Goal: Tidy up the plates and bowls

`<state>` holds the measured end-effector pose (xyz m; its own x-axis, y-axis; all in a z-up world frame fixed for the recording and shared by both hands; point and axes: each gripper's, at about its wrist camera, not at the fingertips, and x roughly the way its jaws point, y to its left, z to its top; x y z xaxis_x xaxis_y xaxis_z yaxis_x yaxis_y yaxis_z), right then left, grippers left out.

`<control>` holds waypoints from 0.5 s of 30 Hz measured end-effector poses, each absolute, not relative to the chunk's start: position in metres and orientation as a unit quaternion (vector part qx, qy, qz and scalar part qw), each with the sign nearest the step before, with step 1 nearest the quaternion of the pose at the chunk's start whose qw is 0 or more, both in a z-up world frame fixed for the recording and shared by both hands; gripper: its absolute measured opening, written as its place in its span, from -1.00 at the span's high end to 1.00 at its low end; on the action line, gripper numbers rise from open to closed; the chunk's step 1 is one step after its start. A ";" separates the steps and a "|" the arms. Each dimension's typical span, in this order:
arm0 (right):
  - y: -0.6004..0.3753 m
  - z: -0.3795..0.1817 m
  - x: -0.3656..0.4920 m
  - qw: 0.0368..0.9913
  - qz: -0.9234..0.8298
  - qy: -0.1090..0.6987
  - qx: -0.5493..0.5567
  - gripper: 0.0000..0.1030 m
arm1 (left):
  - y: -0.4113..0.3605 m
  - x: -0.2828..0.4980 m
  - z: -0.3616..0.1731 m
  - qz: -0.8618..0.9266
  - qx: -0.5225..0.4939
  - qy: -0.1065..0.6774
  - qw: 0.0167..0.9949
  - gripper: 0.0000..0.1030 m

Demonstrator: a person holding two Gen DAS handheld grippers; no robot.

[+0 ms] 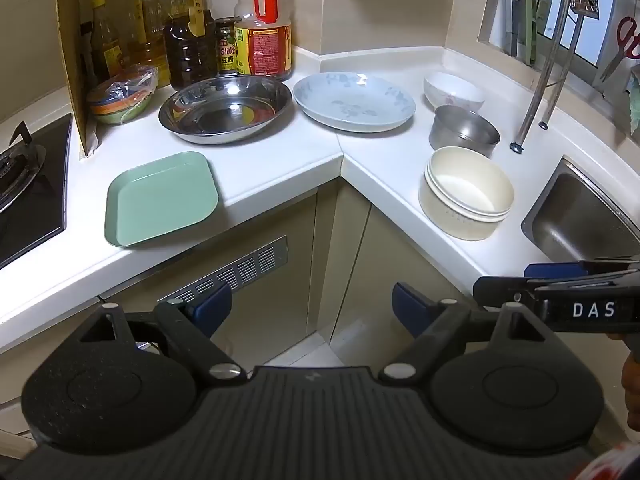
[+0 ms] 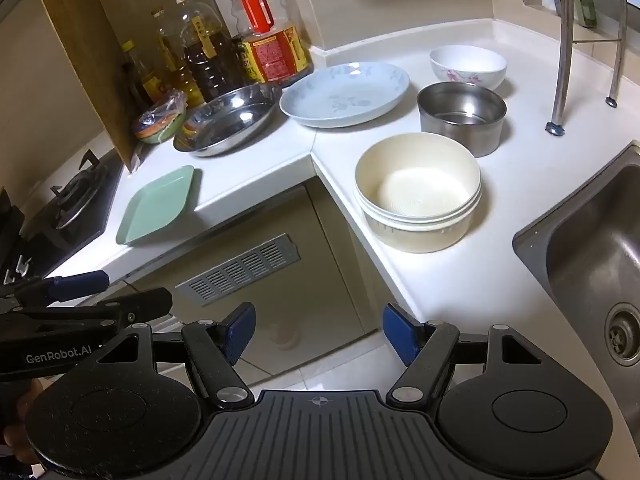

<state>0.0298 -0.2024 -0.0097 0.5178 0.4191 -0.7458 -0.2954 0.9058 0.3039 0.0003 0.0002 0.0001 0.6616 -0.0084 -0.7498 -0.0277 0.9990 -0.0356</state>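
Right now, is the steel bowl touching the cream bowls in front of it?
Cannot tell. In both wrist views the cream bowls' rim overlaps the steel bowl's base, hiding any gap.

Warm, dimmish overhead light glares off the white countertop [image 1: 280, 168]; fisheye edges bend, corners perhaps slightly soft.

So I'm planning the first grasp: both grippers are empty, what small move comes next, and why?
Probably ease the right gripper forward toward the cream bowls. They are the nearest dishes, and its fingers are open and short of the counter.
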 end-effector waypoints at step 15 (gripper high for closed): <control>-0.203 -0.007 0.029 0.868 0.206 0.448 0.068 -0.37 | 0.000 0.002 -0.002 0.005 -0.022 0.409 0.912 -0.67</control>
